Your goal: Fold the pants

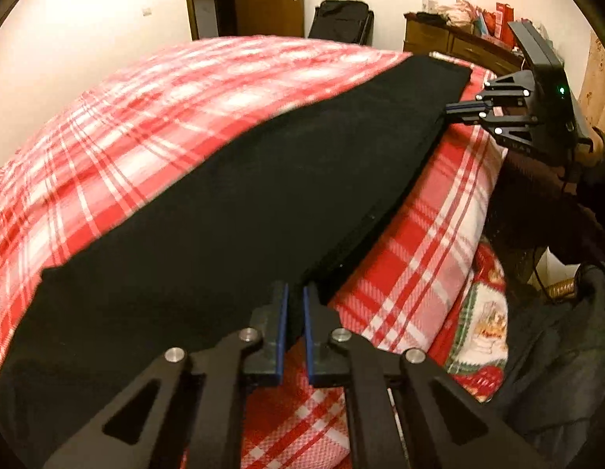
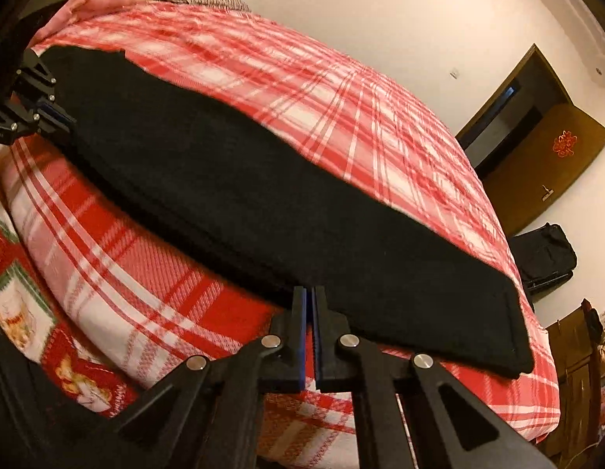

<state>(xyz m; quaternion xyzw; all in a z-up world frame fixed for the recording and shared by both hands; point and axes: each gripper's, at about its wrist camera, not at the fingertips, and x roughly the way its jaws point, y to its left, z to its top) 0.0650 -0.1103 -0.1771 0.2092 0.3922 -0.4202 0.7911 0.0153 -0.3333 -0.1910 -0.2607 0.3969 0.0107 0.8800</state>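
Black pants [image 1: 232, 195] lie stretched in one long strip along the near side of a bed, also in the right wrist view [image 2: 232, 179]. My left gripper [image 1: 295, 293] is shut on the near edge of the pants toward the wide end. My right gripper [image 2: 311, 295] is shut on the same near edge toward the narrow leg end [image 2: 509, 332]. Each gripper shows in the other's view: the right one [image 1: 448, 109] at the far right, the left one [image 2: 66, 119] at the far left. The clamped edge looks slightly lifted off the bed.
The bed carries a red and white plaid blanket [image 1: 146, 117]. A patterned sheet [image 1: 482, 328] hangs on the bed's near side. A wooden dresser [image 1: 450, 43] with clutter, a dark bag [image 1: 341, 19] and a wooden door [image 2: 536, 164] stand beyond the bed.
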